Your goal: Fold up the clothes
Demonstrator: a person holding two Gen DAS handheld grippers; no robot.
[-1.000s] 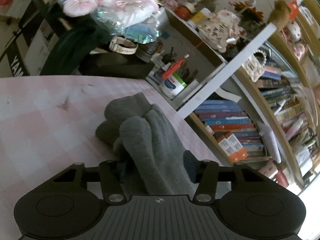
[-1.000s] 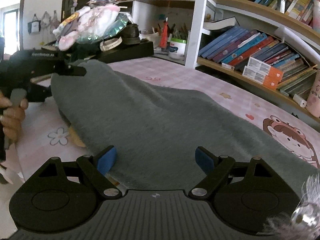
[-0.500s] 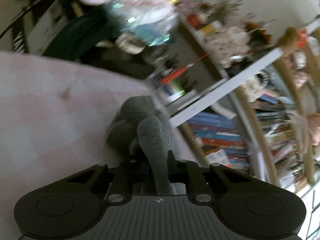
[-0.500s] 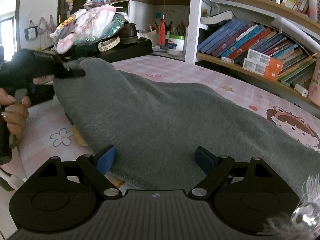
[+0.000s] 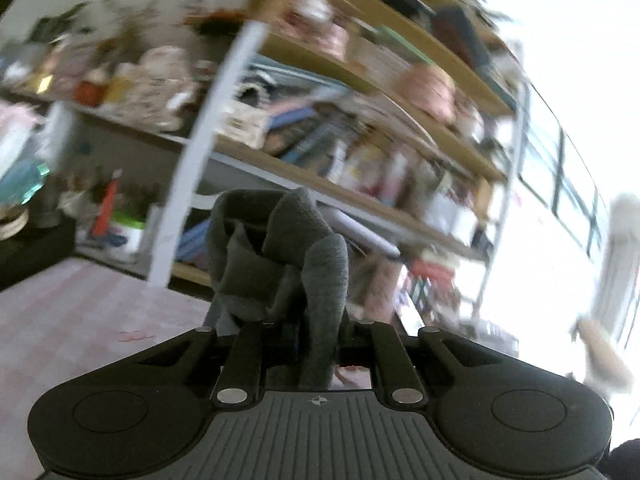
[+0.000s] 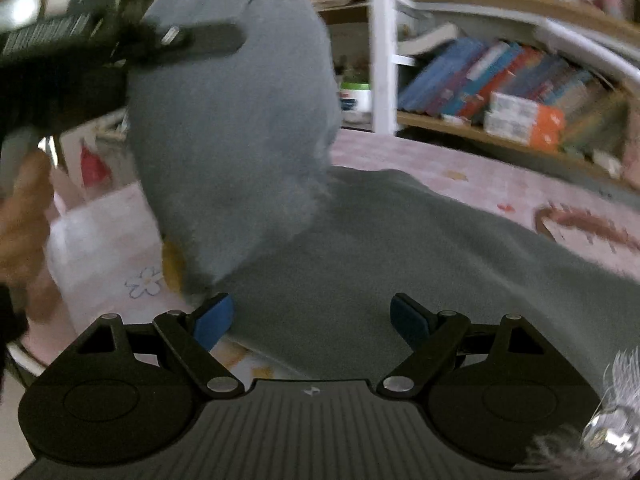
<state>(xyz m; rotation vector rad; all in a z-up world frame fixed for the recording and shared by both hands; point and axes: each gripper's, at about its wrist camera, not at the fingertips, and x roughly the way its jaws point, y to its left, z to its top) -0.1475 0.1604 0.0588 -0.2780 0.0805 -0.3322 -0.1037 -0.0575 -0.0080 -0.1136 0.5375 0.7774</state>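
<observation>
With my left fingers (image 5: 304, 332) clenched on one end of the grey garment (image 6: 400, 248) and lifting it above the pink desk (image 6: 460, 176), I'm mid-fold I reckon, right fingers (image 6: 312, 316) spread wide over the flat part, so next it needs carrying across.

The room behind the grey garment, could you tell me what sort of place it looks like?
Most likely a lived-in bedroom or study at home. Wooden shelves are packed with books, the grey garment lies on a pink cartoon-print cover, and a pot of pens stands nearby.
</observation>
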